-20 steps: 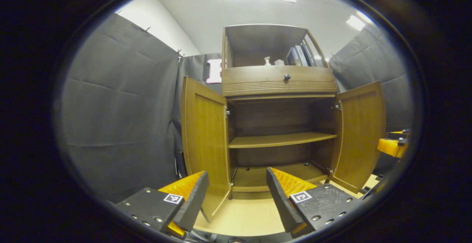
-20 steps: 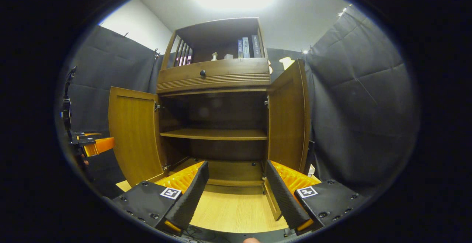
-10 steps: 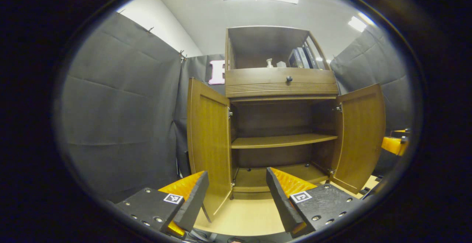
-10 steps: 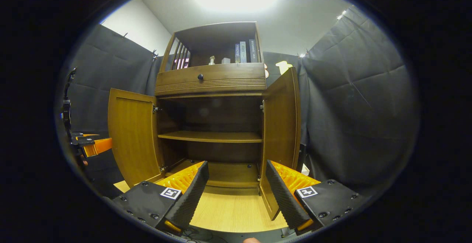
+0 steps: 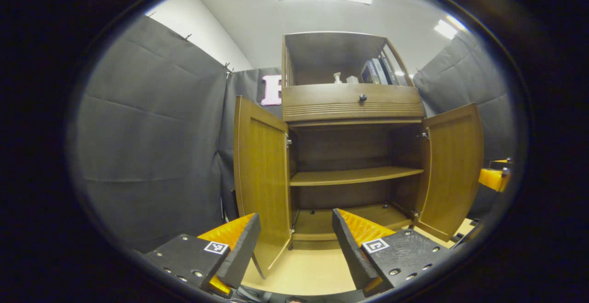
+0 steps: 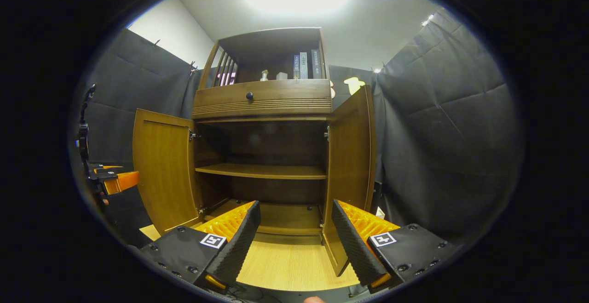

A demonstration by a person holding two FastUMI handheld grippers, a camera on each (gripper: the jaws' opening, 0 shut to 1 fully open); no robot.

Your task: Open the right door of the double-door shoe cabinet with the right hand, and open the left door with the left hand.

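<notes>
The brown wooden shoe cabinet (image 5: 352, 105) stands ahead with both lower doors swung wide. Its left door (image 5: 260, 179) and right door (image 5: 453, 169) both show in the left gripper view. The right gripper view shows the left door (image 6: 163, 169) and the right door (image 6: 352, 169) as well. Inside are a bare shelf (image 5: 354, 175) and a bare bottom board. My left gripper (image 5: 294, 243) is open and holds nothing, a little short of the left door. My right gripper (image 6: 294, 238) is open and holds nothing, near the right door's lower edge. Each gripper also appears at the far edge of the other's view.
A drawer with a dark knob (image 5: 362, 97) sits above the doors. An open top shelf holds books (image 5: 379, 71) and small white items. Black cloth walls (image 5: 152, 146) close in on both sides. Light wooden floor (image 6: 285, 264) lies in front.
Both views have shifted slightly; the cabinet looks a little farther off in the right gripper view. Both doors stay wide and both grippers stay open.
</notes>
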